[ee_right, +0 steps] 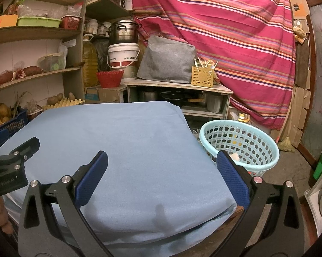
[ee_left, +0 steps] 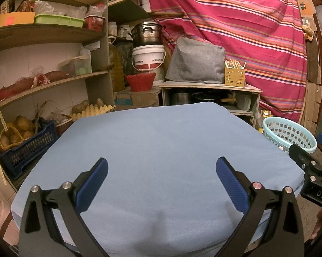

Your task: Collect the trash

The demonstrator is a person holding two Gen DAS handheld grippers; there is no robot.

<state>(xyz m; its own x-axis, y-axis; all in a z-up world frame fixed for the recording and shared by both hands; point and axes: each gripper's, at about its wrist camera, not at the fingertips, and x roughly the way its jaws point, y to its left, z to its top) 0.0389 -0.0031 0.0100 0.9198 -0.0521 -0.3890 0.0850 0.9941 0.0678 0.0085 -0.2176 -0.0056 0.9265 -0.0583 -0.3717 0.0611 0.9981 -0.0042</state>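
Observation:
A table under a light blue cloth (ee_left: pixel 161 150) fills the middle of both views (ee_right: pixel 118 145); I see no loose trash on it. A pale turquoise perforated basket (ee_right: pixel 240 145) stands on the floor off the table's right side, with a few small items inside; it also shows in the left wrist view (ee_left: pixel 289 132). My left gripper (ee_left: pixel 162 167) is open and empty above the table's near part. My right gripper (ee_right: pixel 162 160) is open and empty over the table's right near corner, its right finger (ee_right: pixel 233 182) in front of the basket.
Wooden shelves (ee_left: pixel 43 81) with sweet potatoes, boxes and a blue crate of potatoes (ee_left: pixel 26 147) stand at left. A low cabinet (ee_left: pixel 210 90) with a grey cover, pots and a white bucket (ee_left: pixel 149 57) is behind the table. A striped red cloth (ee_right: pixel 225 32) hangs at back.

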